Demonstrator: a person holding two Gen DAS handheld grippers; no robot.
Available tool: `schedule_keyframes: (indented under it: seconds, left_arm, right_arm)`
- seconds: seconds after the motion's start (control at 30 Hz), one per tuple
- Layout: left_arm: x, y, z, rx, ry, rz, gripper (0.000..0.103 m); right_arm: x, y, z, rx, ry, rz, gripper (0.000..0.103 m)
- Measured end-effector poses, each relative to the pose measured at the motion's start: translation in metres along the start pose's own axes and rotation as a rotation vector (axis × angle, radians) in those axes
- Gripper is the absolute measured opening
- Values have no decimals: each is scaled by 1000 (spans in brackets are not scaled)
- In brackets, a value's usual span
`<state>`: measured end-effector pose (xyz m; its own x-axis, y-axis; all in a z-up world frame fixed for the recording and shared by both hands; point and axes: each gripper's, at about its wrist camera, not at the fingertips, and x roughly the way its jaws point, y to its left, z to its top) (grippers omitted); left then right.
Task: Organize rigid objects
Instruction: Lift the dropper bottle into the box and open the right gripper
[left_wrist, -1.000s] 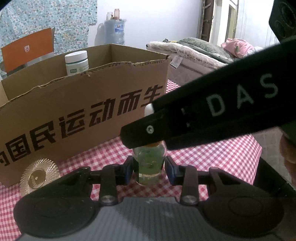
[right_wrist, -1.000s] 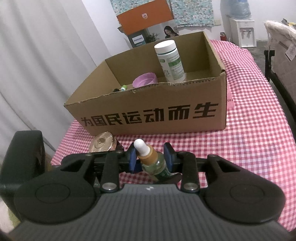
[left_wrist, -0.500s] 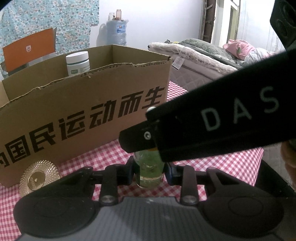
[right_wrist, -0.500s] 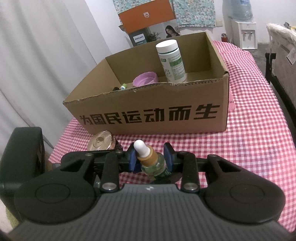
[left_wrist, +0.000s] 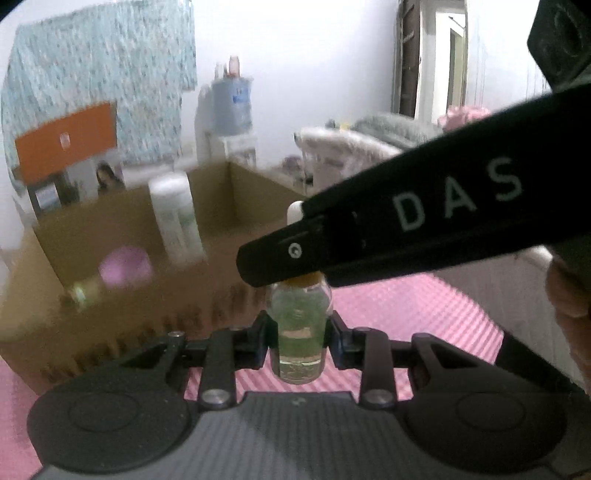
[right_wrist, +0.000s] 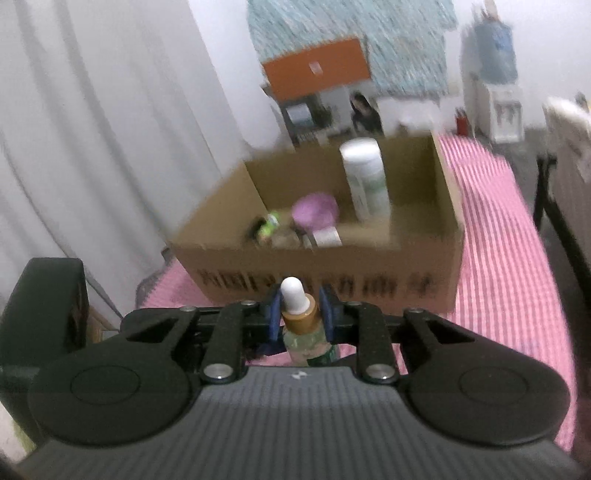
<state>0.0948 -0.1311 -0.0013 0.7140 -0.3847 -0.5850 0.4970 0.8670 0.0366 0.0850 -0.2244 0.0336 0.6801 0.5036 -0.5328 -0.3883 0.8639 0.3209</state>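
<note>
Dropper bottle (left_wrist: 298, 332) pinched by both grippers, near side of the cardboard box (right_wrist: 448, 236).
Left gripper (left_wrist: 298, 334) clamps its glass body; right gripper (right_wrist: 298, 315), jaws just closing, clamps the amber collar. Checked tablecloth (right_wrist: 495, 236) runs bare rightward.

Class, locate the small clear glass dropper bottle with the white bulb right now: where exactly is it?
The small clear glass dropper bottle sits low and central in both wrist views, clamped at its body by the left gripper and at its amber collar by the right gripper, just before the brown cardboard box.

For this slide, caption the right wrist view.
Right tool grips small clear dropper bottle by its amber collar before the open brown cardboard box.
</note>
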Motion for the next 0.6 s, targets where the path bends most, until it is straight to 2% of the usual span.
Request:
schedule_keyframes:
  seconds: [0.13, 0.23, 0.33, 0.4, 0.6]
  left_arm:
    - [-15, 11, 42, 23, -43, 24, 33]
    - [-9, 20, 72, 35, -37, 50, 33]
    - [13, 38, 95, -16, 11, 20, 33]
    - [33, 47, 106, -28, 50, 25, 33]
    - [93, 68, 113, -87, 183, 22, 33]
  right_arm:
    - [-17, 5, 41, -44, -64, 50, 20]
    - [-18, 2, 75, -72, -79, 76, 20]
    - [-3, -12, 107, -69, -53, 83, 20]
    - [12, -24, 124, -53, -22, 87, 20]
    - [68, -69, 150, 9, 87, 91, 19]
